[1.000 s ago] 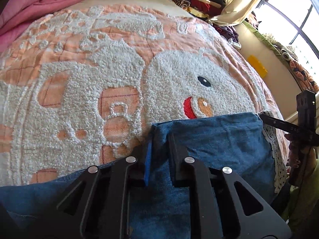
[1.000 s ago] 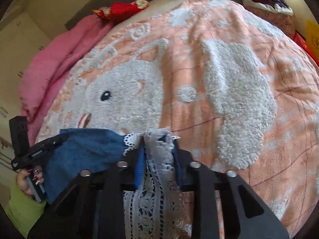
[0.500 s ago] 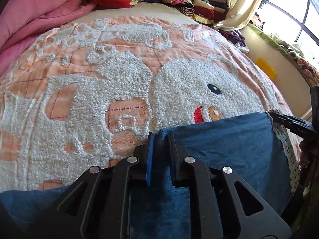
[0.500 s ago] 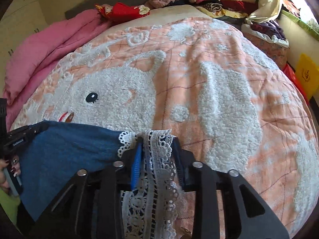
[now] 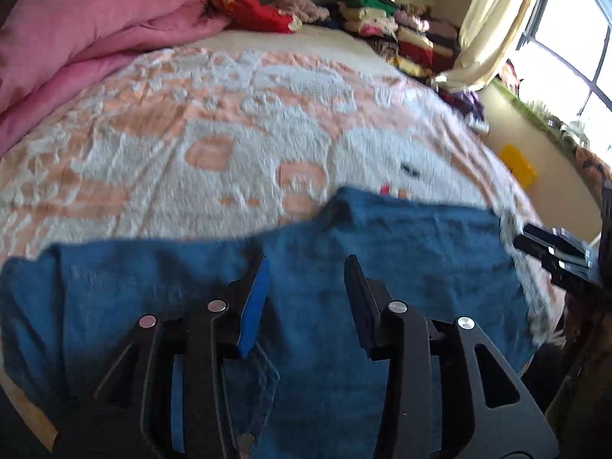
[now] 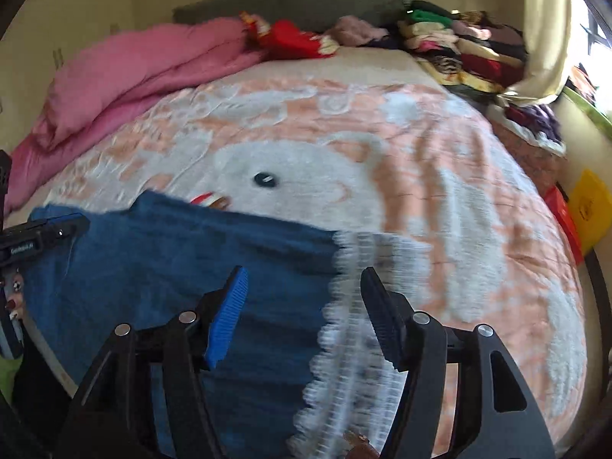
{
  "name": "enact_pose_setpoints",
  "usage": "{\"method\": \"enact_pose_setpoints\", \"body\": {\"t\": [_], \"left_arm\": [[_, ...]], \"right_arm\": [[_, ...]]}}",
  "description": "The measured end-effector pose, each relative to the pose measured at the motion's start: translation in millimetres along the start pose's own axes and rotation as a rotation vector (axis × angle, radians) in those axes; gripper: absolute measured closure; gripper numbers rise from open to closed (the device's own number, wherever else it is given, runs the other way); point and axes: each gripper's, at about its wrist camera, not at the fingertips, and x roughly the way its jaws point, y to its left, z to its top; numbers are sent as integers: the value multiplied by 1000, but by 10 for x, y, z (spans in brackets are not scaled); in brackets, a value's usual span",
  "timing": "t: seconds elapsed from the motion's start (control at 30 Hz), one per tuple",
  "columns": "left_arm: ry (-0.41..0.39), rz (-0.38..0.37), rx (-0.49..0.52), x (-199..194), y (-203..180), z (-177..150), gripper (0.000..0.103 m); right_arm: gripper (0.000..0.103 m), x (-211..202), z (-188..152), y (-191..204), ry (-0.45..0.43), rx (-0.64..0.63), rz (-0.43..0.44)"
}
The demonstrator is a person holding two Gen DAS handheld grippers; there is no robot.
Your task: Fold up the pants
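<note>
Right wrist: left gripper label too blurred to read.

Landmark: blue pants flat on bedspread. Beyond pants, bedspread bare right up to pink quilt at far left & clothes stacks at far right. Right of the pants' lace hem, bare bedspread to bed edge; yellow box below that edge.

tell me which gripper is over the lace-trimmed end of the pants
The right gripper: its open jaws straddle the white lace trim. The left gripper hangs over plain blue denim.
</note>
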Motion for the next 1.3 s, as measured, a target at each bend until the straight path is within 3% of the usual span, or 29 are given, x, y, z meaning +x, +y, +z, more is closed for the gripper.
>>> {"method": "enact_pose_setpoints", "body": {"t": [0.07, 0.17, 0.23, 0.3, 0.4, 0.47, 0.63, 0.7, 0.73, 1.0, 1.3], "left_arm": [[34, 109, 32, 108, -3, -83, 55], [36, 125, 8, 153, 144, -125, 55], [38, 104, -2, 157, 213, -136, 55], [33, 80, -19, 147, 260, -149, 55], [26, 55, -30, 103, 275, -145, 53], [12, 21, -18, -11, 215, -154, 36], [-35, -6, 27, -300, 99, -144, 31], [-50, -7, 38, -377, 59, -147, 26], [-57, -9, 43, -419, 38, -149, 24], [-55, -23, 84, -632, -99, -331, 21], [38, -17, 137, -512, -240, -683, 20]], "right_arm": [[43, 142, 11, 121, 32, -27, 14], [43, 395, -20, 72, 131, -30, -95], [43, 418, -80, -136, 137, 31, -108], [43, 368, -105, -298, 126, 115, -54], [42, 367, -118, -296, 118, 117, -41], [41, 257, -121, -294, 94, 125, -9], [41, -224, -174, -370, 19, 187, 14], [32, -388, -244, -360, 8, 190, 18], [27, -452, -280, -341, 3, 189, 19], [27, -801, -621, -44, 8, 119, 25], [27, -683, -776, 472, 57, 28, 54]]}}
